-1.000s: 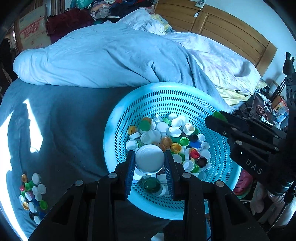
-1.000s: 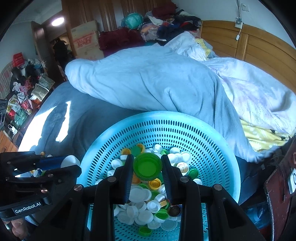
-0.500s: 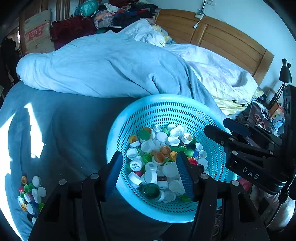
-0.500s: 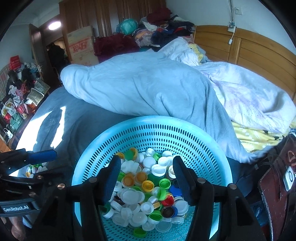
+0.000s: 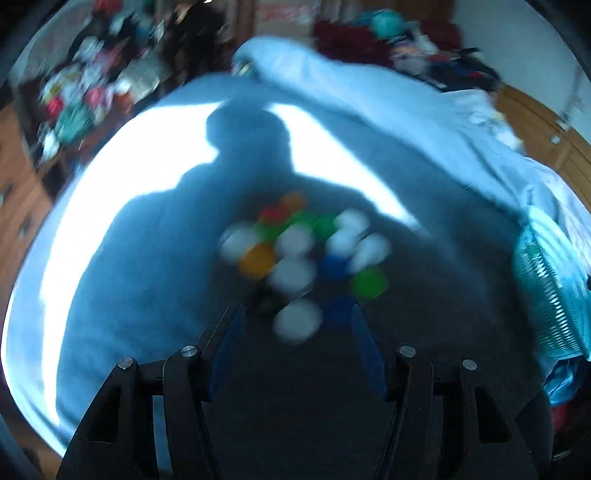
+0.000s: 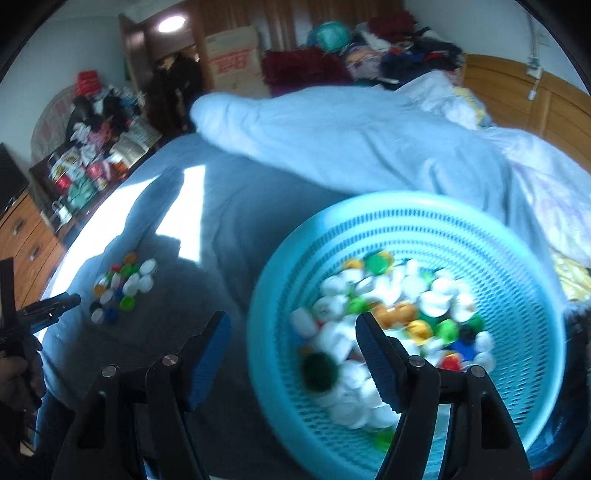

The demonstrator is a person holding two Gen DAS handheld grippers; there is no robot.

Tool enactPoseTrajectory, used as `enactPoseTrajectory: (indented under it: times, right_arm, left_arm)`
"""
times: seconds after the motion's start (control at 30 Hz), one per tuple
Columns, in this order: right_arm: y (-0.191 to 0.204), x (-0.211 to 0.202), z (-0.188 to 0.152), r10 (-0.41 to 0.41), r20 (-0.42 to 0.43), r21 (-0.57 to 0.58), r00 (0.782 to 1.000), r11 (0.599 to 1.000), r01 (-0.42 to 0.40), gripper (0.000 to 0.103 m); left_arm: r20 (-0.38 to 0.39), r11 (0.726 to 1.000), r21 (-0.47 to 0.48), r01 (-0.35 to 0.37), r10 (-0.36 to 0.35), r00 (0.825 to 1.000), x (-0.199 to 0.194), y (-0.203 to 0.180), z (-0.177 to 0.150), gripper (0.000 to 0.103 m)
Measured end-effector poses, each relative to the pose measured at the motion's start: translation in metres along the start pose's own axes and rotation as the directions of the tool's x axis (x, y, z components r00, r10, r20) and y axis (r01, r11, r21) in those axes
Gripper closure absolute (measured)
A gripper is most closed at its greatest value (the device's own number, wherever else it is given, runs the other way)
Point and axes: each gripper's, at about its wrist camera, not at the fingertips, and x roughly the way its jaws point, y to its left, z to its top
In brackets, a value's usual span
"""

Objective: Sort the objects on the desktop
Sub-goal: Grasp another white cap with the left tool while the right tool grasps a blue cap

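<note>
Caps [image 6: 122,288]: two groups, bed pile and basket [image 6: 413,221].

Motion blur smears the loose bottle caps [image 5: 303,254]; the basket [image 5: 550,295] is cut off at the right edge.

Sunlight is falling across the blue bedsheet [image 6: 236,206]; a wooden headboard [image 6: 535,107] is backing the rumpled duvet [image 6: 351,136]; a ceiling light [image 6: 170,23] is glowing.

We find no legible text in either view. The cardboard box [image 6: 236,59] by the far wall carries red printed characters, too blurred to read. The left wrist view is motion-blurred throughout, and packaging on the side shelf [image 6: 92,162] shows no readable labels.
</note>
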Motion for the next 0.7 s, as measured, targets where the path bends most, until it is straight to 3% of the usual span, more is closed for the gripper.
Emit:
enactPoseTrajectory:
  times: [0.17, 0.43, 0.5, 0.7]
  right_arm:
    - [0.032, 0.019, -0.007, 0.024, -0.035, -0.051, 0.999, 0.998, -0.026, 0.028]
    - [0.038, 0.029, -0.002, -0.001, -0.051, -0.065, 0.999, 0.998, -0.002, 0.028]
    - [0.042, 0.032, -0.001, 0.009, -0.057, -0.068, 0.998, 0.998, -0.012, 0.030]
    - [0.074, 0.040, 0.003, 0.070, -0.065, -0.120, 0.995, 0.990, -0.078, 0.033]
  left_arm:
    - [-0.072, 0.999, 0.036, 0.021, -0.018, 0.997, 0.030, 0.002, -0.027, 0.064]
    - [-0.020, 0.996, 0.078, 0.048, -0.046, 0.999, 0.055, -0.011, -0.010, 0.065]
    - [-0.017, 0.993, 0.106, 0.044, -0.042, 0.999, 0.057, -0.017, -0.008, 0.073]
    - [-0.008, 0.988, 0.148, 0.040, -0.039, 0.999, 0.058, -0.034, -0.011, 0.076]
